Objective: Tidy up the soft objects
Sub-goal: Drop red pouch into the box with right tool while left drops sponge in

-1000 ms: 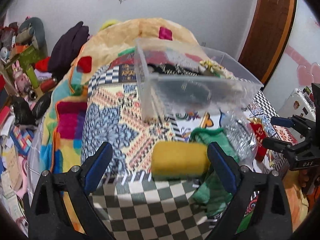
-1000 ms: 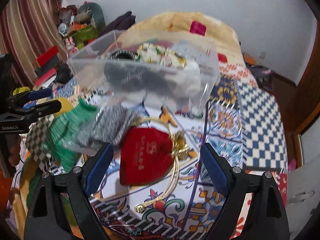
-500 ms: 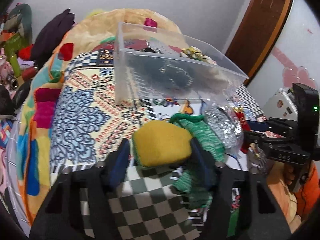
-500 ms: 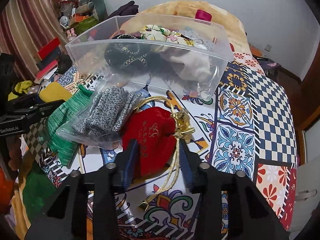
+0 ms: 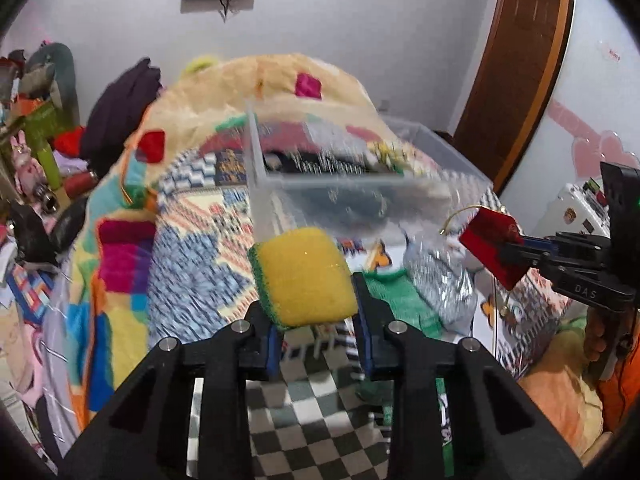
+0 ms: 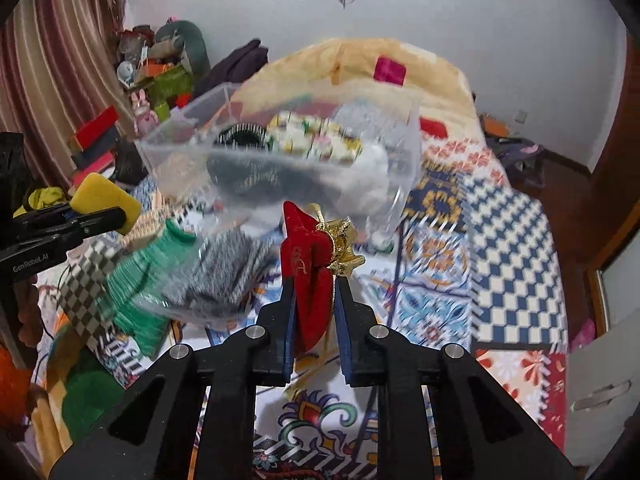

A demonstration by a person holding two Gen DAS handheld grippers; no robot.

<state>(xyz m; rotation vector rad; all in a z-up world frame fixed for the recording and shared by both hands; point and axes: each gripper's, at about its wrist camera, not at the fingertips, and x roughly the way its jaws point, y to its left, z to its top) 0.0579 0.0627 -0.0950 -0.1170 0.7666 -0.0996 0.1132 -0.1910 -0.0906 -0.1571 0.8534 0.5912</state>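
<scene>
My left gripper (image 5: pixel 316 320) is shut on a yellow sponge (image 5: pixel 306 278) with a green edge and holds it above the bed, in front of the clear plastic bin (image 5: pixel 360 184). My right gripper (image 6: pixel 314 312) is shut on a red velvet pouch (image 6: pixel 306 256) with gold cord, lifted off the bed in front of the bin (image 6: pixel 280 160). The pouch also shows in the left wrist view (image 5: pixel 492 246), the sponge in the right wrist view (image 6: pixel 106 200). The bin holds several soft items. A green knit cloth (image 6: pixel 148 276) and a bagged grey cloth (image 6: pixel 224 272) lie on the bed.
A patchwork bedspread (image 6: pixel 500 240) covers the bed. A beige blanket mound (image 5: pixel 280 92) rises behind the bin. Cluttered shelves and toys (image 6: pixel 152 72) stand at the far left. A wooden door (image 5: pixel 516 80) is at the right.
Both grippers closed on their items and lifted them: the left took the yellow sponge, the right took the red pouch, both now off the bed.
</scene>
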